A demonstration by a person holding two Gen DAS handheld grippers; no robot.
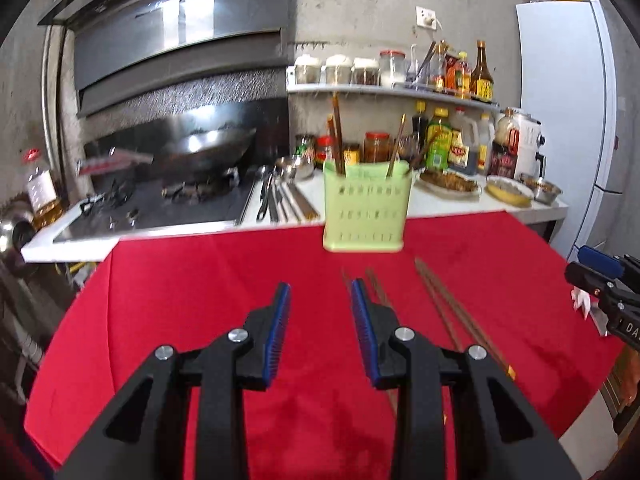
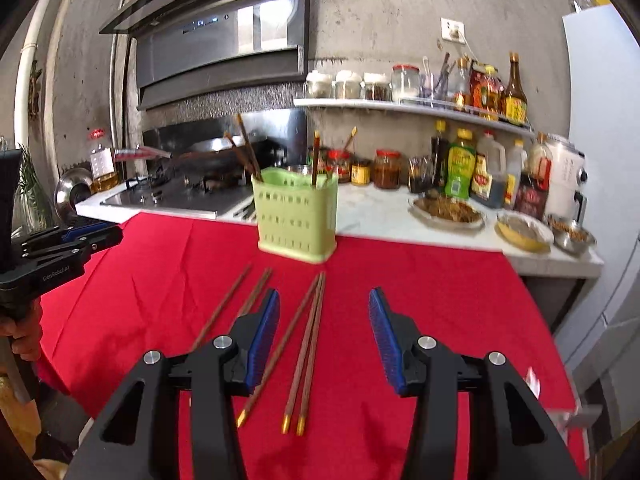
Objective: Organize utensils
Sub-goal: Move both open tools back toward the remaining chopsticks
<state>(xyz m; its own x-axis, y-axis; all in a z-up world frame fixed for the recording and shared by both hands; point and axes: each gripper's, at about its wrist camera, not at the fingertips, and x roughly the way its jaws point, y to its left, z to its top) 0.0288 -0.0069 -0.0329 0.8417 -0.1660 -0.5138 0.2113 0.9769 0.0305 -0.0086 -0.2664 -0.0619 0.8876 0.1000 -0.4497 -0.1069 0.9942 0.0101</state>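
Observation:
A light green utensil holder (image 1: pixel 365 207) stands at the far edge of the red tablecloth (image 1: pixel 200 280), with several brown chopsticks upright in it; it also shows in the right wrist view (image 2: pixel 295 216). Several loose brown chopsticks (image 2: pixel 308 344) with gold tips lie on the cloth in front of the holder. My right gripper (image 2: pixel 323 300) is open above them, empty. My left gripper (image 1: pixel 320 292) is open and empty, with loose chopsticks (image 1: pixel 452 312) to its right. Each gripper shows at the edge of the other's view.
Behind the table runs a white counter (image 2: pixel 380 216) with a gas hob and wok (image 1: pixel 200 148), metal utensils (image 1: pixel 276 196), dishes of food (image 2: pixel 448 208), sauce bottles and jars. A shelf of jars (image 1: pixel 360 72) is above. A white fridge (image 1: pixel 568 100) stands right.

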